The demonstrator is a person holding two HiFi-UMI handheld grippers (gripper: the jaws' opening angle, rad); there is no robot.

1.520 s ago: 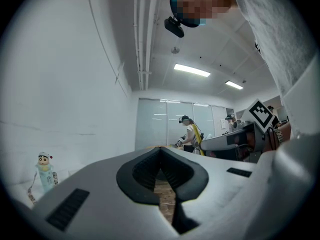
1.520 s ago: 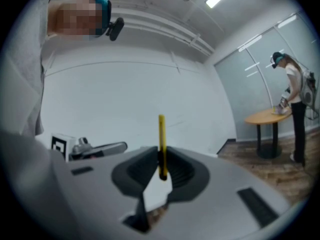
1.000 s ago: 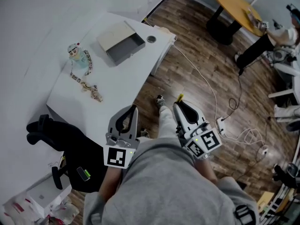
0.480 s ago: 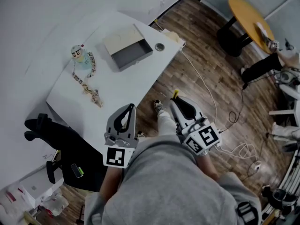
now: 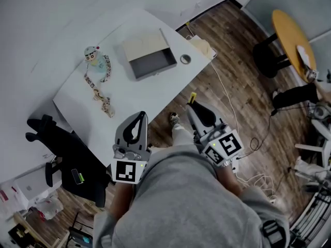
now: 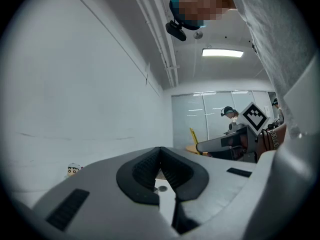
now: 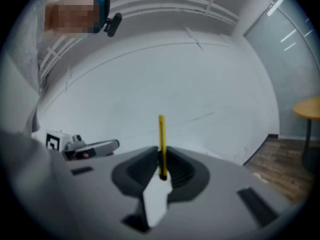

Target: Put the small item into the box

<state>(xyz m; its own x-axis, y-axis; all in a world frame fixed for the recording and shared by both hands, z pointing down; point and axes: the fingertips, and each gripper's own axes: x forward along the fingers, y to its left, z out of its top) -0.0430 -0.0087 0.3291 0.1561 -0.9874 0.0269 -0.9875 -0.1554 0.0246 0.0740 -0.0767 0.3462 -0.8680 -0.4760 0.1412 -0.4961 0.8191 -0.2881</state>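
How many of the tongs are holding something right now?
1. The right tongs are shut on a thin yellow stick that pokes out past the tips. The left tongs are shut with nothing between them.

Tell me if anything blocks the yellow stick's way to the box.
Nothing visible does. Only floor and bare table lie between the right gripper, shut on the stick, and the open box.
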